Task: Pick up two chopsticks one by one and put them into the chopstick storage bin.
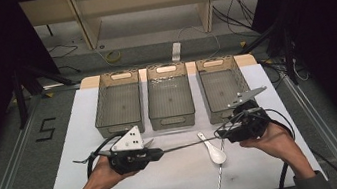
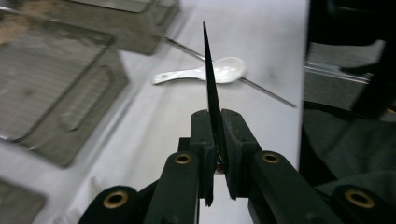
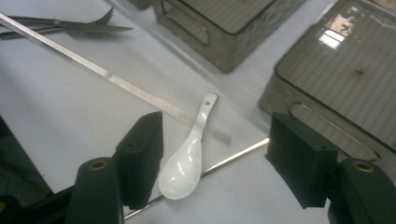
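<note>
White sheet (image 1: 178, 174) over table (grey floor, probably carpet (image 1: 11, 168)).

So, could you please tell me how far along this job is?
Done: nothing that shows, since all three grey baskets are empty. In hand: the left claw is shut on a long flat metal strip. Left: the white ceramic spoon and the thin metal rod under it lie on the table, with the right claw open over them.
</note>
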`<state>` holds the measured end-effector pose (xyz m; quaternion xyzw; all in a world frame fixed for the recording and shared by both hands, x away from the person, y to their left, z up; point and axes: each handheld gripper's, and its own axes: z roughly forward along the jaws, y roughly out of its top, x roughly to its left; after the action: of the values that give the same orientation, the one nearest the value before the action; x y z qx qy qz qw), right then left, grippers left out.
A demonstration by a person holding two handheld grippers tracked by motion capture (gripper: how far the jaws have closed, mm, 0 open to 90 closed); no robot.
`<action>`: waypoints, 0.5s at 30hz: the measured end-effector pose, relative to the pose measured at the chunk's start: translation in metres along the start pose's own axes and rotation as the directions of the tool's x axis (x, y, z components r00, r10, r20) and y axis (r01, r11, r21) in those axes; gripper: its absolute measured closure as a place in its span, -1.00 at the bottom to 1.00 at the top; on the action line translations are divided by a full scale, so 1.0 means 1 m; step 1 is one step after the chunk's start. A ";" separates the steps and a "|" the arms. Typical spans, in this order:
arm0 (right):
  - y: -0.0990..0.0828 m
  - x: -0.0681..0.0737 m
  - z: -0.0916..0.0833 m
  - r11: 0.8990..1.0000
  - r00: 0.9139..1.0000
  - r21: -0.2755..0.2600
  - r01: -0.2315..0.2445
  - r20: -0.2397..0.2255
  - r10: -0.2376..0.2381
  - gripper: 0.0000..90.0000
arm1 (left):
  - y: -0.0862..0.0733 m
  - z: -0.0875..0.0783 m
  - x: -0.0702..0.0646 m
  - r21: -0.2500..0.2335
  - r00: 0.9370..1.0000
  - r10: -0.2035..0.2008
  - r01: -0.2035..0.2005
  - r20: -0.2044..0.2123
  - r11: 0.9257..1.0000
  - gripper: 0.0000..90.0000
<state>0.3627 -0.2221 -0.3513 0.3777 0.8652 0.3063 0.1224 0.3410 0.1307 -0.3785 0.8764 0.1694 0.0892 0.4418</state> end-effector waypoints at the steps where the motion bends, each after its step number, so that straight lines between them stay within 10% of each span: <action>1: -0.002 -0.002 0.000 1.000 1.000 -0.003 -0.015 0.006 0.015 -0.21 | -0.001 -0.002 0.004 -0.013 0.999 -0.024 0.024 -0.022 1.000 0.86; 5: -0.011 -0.006 0.003 0.999 0.999 0.008 -0.044 0.018 0.044 -0.28 | -0.005 -0.010 0.018 -0.061 0.989 -0.103 0.096 -0.110 0.993 0.86; 15: -0.030 -0.002 0.022 0.996 0.997 0.055 -0.070 0.036 0.068 -0.32 | -0.015 -0.032 0.052 -0.133 0.918 -0.215 0.180 -0.332 0.975 0.86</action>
<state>0.3562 -0.2296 -0.3871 0.4160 0.8576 0.2793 0.1159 0.3761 0.1822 -0.3711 0.8026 0.3271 0.2042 0.4551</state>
